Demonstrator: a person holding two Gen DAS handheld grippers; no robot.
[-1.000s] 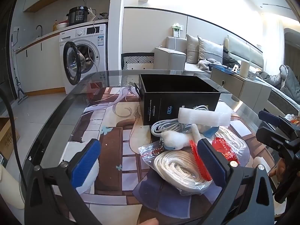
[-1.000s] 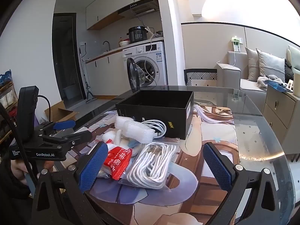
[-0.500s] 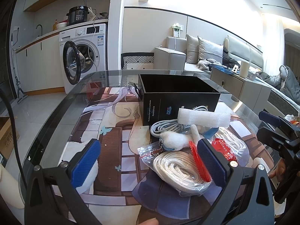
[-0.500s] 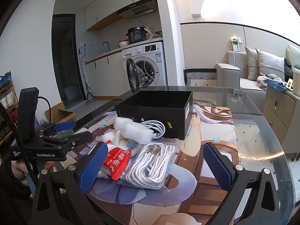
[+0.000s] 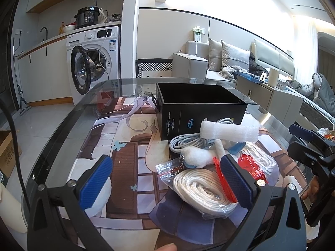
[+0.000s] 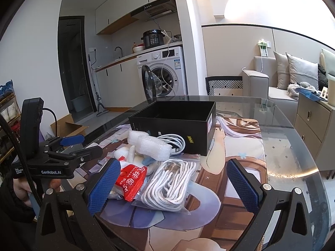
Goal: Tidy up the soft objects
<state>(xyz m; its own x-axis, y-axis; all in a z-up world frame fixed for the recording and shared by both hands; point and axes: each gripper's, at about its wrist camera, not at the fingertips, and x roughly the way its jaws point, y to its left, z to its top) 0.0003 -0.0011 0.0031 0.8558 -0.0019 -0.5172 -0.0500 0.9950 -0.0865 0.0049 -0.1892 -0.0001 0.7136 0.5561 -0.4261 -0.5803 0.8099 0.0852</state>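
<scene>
You're pre-grasp: both the left gripper [image 5: 165, 179] and right gripper [image 6: 173, 185] gape wide and empty over the soft pile near the table's [image 6: 293, 146] front edge; take the bagged rope [image 6: 169, 184] into the black box [image 6: 175, 115] behind it.

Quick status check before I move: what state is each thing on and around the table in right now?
Left gripper: open, holding nothing.
Right gripper: open, holding nothing.
Black box: open-topped, upright, no items visible inside.
Foam roll: lying on the pile.
Bagged white rope: sealed, flat on the mat.
Washing machine door: open.
</scene>
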